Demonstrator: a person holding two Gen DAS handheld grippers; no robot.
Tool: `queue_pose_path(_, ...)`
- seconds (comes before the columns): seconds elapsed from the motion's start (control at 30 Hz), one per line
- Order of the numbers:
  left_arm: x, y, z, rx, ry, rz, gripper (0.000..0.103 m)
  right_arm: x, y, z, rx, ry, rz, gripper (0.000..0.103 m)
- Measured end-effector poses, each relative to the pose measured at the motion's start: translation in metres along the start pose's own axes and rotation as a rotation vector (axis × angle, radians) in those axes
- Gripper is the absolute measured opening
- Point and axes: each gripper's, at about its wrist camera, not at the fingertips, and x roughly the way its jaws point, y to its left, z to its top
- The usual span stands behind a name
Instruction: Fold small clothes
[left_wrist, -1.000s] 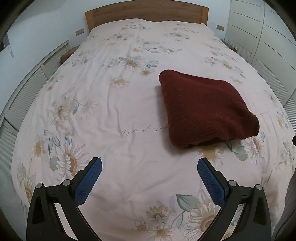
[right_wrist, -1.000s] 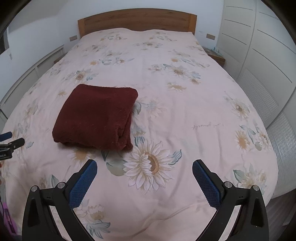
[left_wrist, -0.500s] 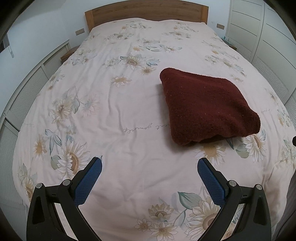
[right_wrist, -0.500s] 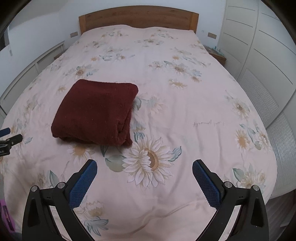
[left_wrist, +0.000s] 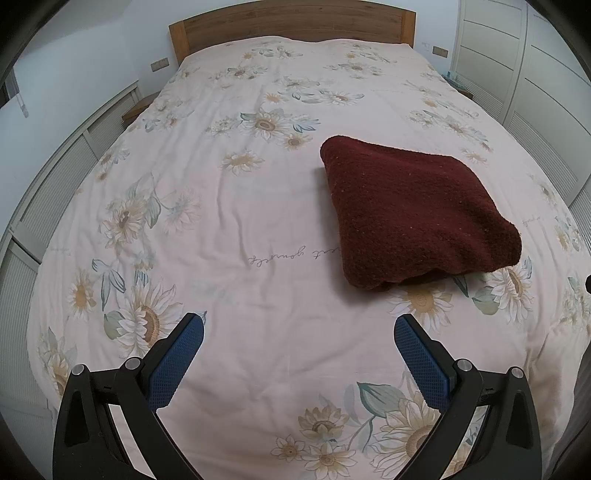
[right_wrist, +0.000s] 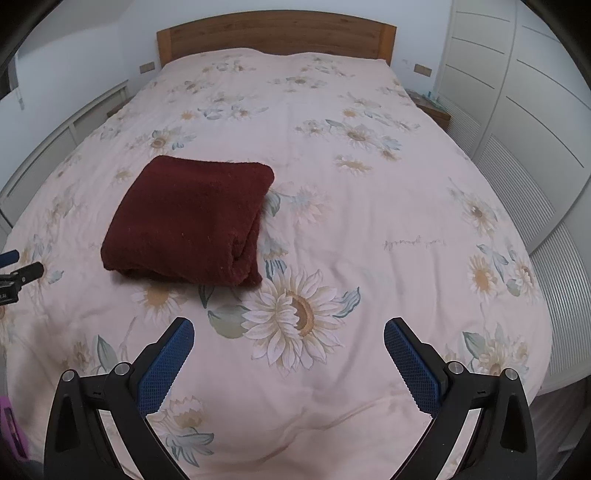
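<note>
Now folded maroon garment (right_wrist: 188, 218) lies flat, long axis toward headboard (right_wrist: 275, 35).

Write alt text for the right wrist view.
A dark red folded garment lies on a bed with a pale floral cover, ahead and left of the open, empty right tongs. A wooden headboard stands behind, white cupboards at right, and the left tongs' tips show at the left edge.

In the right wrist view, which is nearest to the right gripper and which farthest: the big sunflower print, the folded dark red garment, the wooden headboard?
From the right gripper, its jaws open:
1. The big sunflower print, just ahead on the bedspread, about centre.
2. The folded dark red garment, further up the bed, to the left.
3. The wooden headboard, at the far end of the bed.
</note>
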Motion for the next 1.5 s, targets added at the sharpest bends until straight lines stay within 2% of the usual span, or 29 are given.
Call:
queue_pose_path(0.67, 0.002, 0.006, -0.004, 0.056, 0.012, -0.013, 0.102, 0.005, -0.007, -0.008, 0.012, 0.019, 0.003, 0.103)
queue_pose_path(1.5, 0.003, 0.006, -0.001, 0.077, 0.015, -0.022, 0.102, 0.008, -0.007, -0.014, 0.012, 0.037, 0.009, 0.103)
